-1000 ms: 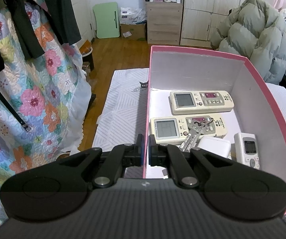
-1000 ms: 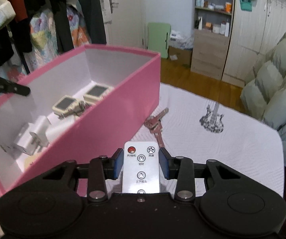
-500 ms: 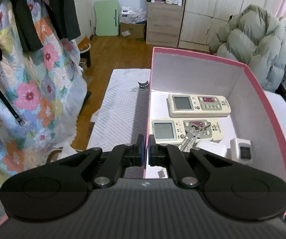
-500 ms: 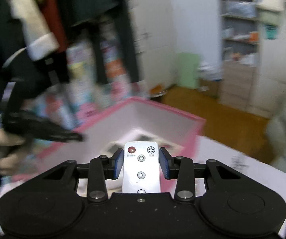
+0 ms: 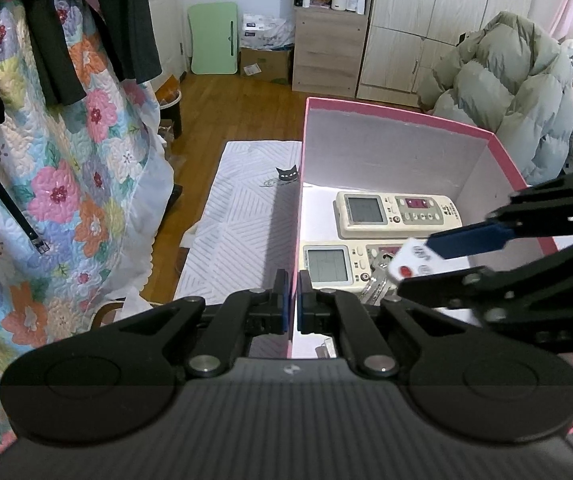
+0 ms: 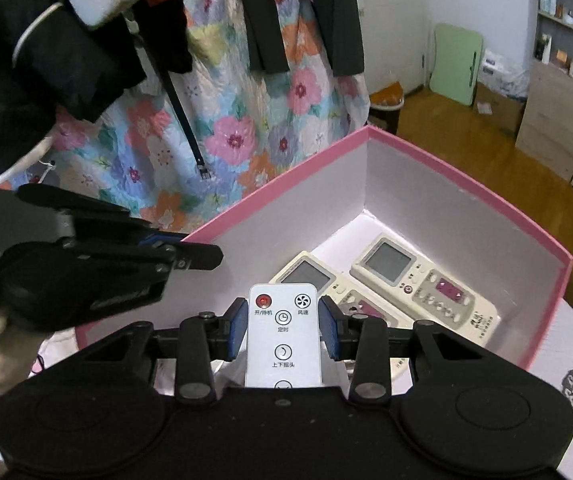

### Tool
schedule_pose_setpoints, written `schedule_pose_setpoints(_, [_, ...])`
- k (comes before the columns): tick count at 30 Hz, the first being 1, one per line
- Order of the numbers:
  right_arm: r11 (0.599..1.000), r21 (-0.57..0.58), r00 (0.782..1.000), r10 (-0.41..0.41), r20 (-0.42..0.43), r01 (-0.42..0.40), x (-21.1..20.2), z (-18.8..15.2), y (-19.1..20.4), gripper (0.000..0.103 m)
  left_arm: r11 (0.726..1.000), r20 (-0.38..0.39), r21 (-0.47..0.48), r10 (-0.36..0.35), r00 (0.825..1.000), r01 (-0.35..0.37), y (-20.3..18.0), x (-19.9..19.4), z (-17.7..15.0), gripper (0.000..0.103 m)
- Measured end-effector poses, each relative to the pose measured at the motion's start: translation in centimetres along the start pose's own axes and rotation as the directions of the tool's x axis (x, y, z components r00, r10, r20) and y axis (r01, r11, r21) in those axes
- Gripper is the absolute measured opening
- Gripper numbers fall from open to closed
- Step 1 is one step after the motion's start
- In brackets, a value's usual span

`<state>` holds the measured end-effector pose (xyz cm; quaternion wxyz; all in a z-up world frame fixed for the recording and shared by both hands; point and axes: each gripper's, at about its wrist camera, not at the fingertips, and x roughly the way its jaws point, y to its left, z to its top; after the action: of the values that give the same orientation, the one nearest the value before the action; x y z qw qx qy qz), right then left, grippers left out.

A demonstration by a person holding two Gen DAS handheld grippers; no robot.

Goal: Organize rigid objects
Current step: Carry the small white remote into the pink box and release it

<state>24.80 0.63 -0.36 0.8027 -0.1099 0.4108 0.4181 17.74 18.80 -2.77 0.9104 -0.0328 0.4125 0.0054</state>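
My right gripper (image 6: 283, 330) is shut on a white fan remote (image 6: 283, 332) with a red button and holds it above the inside of the pink box (image 6: 274, 188). The remote (image 5: 414, 262) and right gripper (image 5: 438, 266) also show in the left wrist view, coming in from the right over the box. My left gripper (image 5: 293, 304) is shut on the box's left wall (image 5: 297, 216). Two cream air-conditioner remotes (image 5: 396, 214) (image 5: 342, 264) and a bunch of keys (image 5: 376, 286) lie on the box floor.
The box stands on a white patterned cloth (image 5: 242, 216). A flowered quilt and dark clothes (image 5: 58, 160) hang at the left. A puffy grey coat (image 5: 506, 92) lies behind the box. Wooden floor and cabinets (image 5: 328, 48) lie beyond.
My right gripper has swung left with the fan remote, from beside the box to above its inside. My left gripper has kept its hold on the box wall.
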Motion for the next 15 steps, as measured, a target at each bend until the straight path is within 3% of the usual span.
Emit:
schedule_pose_setpoints(4, [0.998,-0.051,0.999,-0.029,0.029,0.031,-0.4,-0.2,1.2,0.044,1.0,-0.001,0.014,0.0,1.0,0.0,0.0,0.0,0.1,0.003])
schedule_pose_setpoints(8, [1.0,-0.019,0.997,-0.012,0.08,0.014,-2.8,-0.3,0.2,0.045,0.999,0.006,0.037,0.011,1.0,-0.011,-0.6,-0.2,0.2,0.003])
schedule_pose_setpoints(15, [0.99,0.078,0.976,-0.127,0.174,0.115,-8.7,-2.8,-3.8,0.048,0.999,0.01,0.036,0.016,1.0,-0.016,-0.5,-0.2,0.2,0.003])
